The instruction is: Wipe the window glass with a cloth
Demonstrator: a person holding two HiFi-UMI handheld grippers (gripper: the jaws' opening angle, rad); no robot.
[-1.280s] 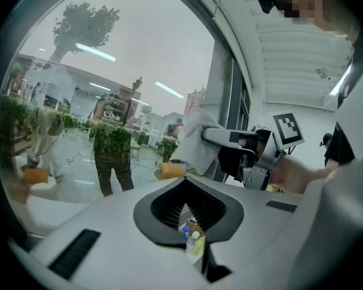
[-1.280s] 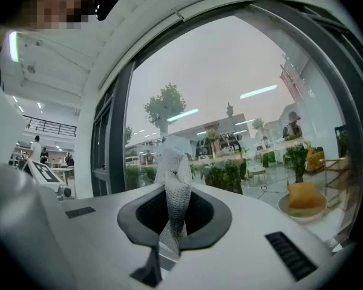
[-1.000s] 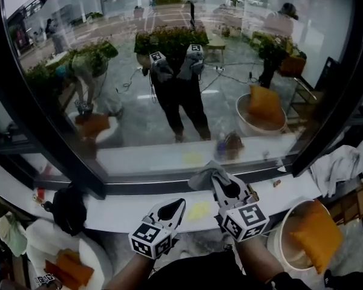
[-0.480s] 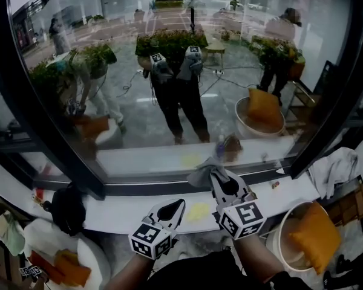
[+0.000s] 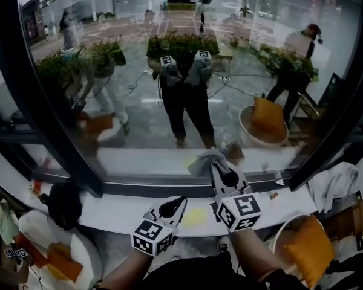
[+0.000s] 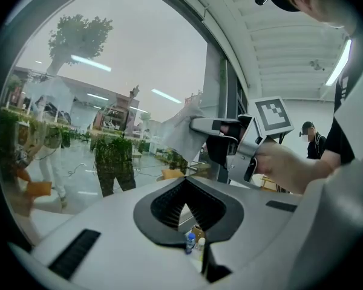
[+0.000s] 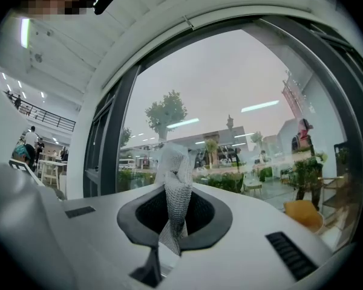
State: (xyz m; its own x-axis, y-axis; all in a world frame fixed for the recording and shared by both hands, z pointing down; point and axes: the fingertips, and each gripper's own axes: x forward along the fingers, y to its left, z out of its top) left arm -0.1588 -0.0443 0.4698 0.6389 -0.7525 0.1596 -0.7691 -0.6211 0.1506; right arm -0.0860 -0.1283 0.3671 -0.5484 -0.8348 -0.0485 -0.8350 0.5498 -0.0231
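My left gripper [image 5: 179, 202] is the nearest thing, low over the white sill [image 5: 109, 213]; its jaws are pressed almost together with only a thin slit between them, and nothing is in it. Just beside it, a little further forward, my right gripper [image 5: 220, 169] points at the window; its jaws pinch the grey cloth [image 5: 203, 161], and in the right gripper view the mesh fabric stands up between the two dark pads and rises above them. On the sill, between the two grippers, lies a pale yellow patch [image 5: 195, 216]; I cannot tell what it is. To the left on the sill sits a black bundle [image 5: 65, 203]; at the right a white rag [image 5: 331, 180] hangs, and below it an orange cushion [image 5: 307, 251] lies in a round tub. Behind the sill runs the dark window frame [image 5: 145, 186]; the cloth is bunched just above it, and it seems to lie against the lowest part of the window glass [image 5: 139, 125]. In the glass I see the reflection of a person holding both grippers.
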